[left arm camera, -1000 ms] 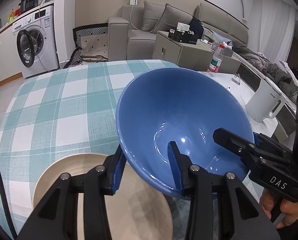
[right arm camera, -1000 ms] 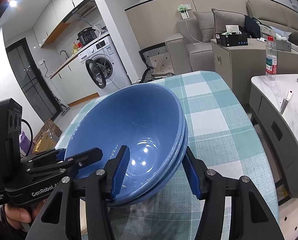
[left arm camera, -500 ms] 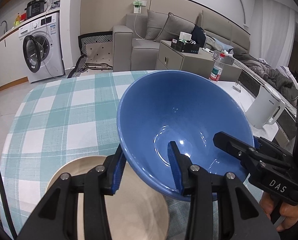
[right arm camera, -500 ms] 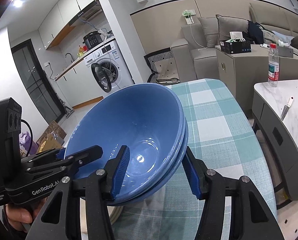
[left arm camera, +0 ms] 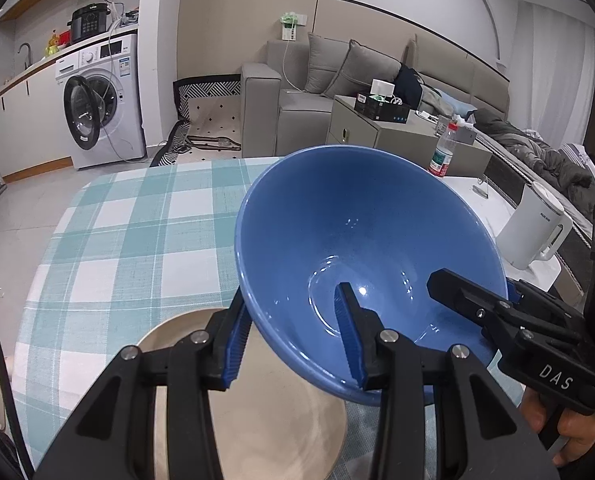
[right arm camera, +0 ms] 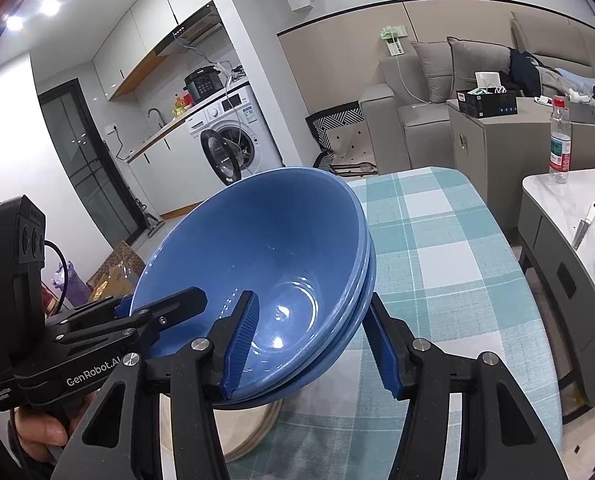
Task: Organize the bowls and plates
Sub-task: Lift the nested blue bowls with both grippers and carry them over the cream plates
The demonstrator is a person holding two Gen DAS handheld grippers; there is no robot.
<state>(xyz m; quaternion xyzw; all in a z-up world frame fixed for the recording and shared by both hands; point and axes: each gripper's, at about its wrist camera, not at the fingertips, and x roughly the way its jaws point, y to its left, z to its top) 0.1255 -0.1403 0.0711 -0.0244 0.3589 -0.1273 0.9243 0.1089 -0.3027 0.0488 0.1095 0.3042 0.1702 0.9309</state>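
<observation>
Item: nested blue bowls, glazed, rigid, likely slippery, breakable and heavy as a stack. Location: tilted in the air above the beige plate on the checked tablecloth. My left gripper and right gripper each pinch the rim, on opposite sides. Hold at rim only.

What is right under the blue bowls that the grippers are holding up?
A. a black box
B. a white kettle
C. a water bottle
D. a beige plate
D: in both wrist views a beige plate lies on the checked tablecloth just below the stacked blue bowls, which the left gripper and the right gripper both grip at the rim.
</observation>
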